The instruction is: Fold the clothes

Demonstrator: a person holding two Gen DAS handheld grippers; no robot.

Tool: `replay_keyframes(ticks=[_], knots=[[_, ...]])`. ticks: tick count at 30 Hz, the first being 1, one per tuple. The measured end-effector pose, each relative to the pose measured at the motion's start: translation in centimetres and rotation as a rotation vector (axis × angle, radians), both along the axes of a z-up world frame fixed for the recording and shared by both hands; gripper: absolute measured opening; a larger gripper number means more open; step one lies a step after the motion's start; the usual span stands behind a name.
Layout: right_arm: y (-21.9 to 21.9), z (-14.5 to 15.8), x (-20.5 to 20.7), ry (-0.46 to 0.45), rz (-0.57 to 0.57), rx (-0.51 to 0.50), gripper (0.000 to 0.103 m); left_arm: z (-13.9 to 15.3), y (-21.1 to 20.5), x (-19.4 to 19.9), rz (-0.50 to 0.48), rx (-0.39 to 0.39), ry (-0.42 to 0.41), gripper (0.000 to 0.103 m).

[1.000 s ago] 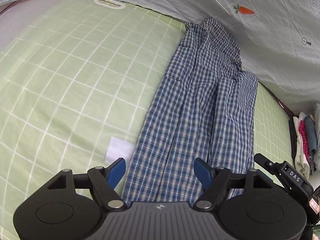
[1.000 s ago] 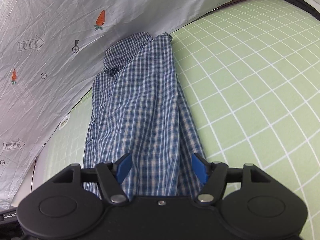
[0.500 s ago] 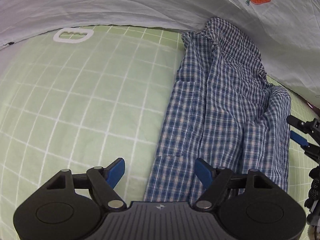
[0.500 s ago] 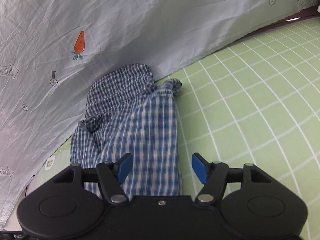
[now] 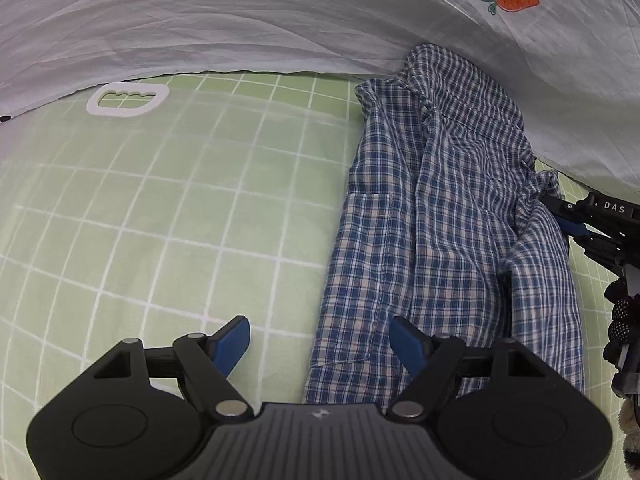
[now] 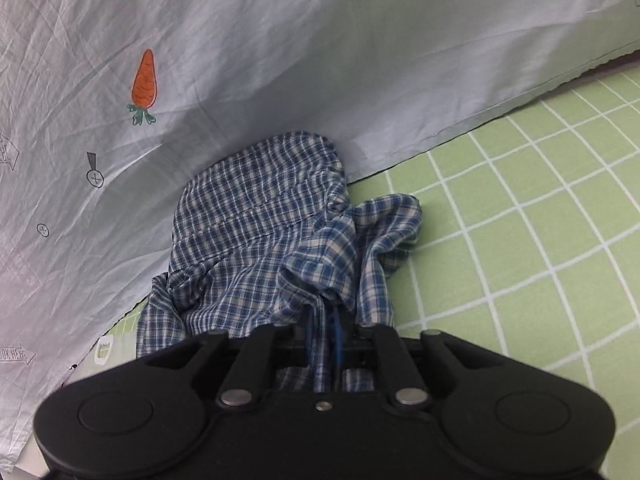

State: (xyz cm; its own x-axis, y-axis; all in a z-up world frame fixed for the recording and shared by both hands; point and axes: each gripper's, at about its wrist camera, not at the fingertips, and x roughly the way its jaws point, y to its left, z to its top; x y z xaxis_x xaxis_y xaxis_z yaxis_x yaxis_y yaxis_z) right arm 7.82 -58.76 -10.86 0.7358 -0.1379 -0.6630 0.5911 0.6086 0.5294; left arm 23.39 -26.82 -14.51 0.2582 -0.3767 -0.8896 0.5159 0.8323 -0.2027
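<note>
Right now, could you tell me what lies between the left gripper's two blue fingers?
In the left wrist view, the left gripper stands open; between its fingers lie bare green checked sheet and the left edge of the blue plaid shirt.

Green checked sheet [image 5: 168, 208], grey cover [image 6: 320, 40].
Spread flat, ruled in white lines; white label outline [image 5: 127, 99] printed near far edge. Draped along far side, creased, overlapping sheet's edge, printed with orange carrot [image 6: 144, 80], small circle marks and arrow signs [image 6: 16, 355].
</note>
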Motion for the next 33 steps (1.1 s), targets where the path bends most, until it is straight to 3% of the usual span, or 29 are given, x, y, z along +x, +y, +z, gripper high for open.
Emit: replay_keyframes(ticks=[3,7,12,23,33], knots=[[1.5,1.5,-2.3,-0.015,-0.049,-0.035,0.048,0.2,1.5,-1.2,0.014,-0.011,0.031,0.077],[4.7,2.2,-6.7,0.036,-0.09,-0.032,0.058,0.3,3.8,-3.7,0.007,-0.007,0.051,0.078],[9.2,1.3,-10.9,0.1,-0.092,0.029,0.058,-0.5,6.9,-7.5,0.003,-0.002,0.076,0.078],[18.4,1.0,-18.6,0.151,-0.018,0.032,0.055,-1.0,10.7,-14.7,-0.06,0.007,0.067,0.079],[23.4,1.5,-22.8,0.159,0.048,0.013,0.054,-1.3,15.0,-20.5,-0.074,0.014,-0.017,0.081]])
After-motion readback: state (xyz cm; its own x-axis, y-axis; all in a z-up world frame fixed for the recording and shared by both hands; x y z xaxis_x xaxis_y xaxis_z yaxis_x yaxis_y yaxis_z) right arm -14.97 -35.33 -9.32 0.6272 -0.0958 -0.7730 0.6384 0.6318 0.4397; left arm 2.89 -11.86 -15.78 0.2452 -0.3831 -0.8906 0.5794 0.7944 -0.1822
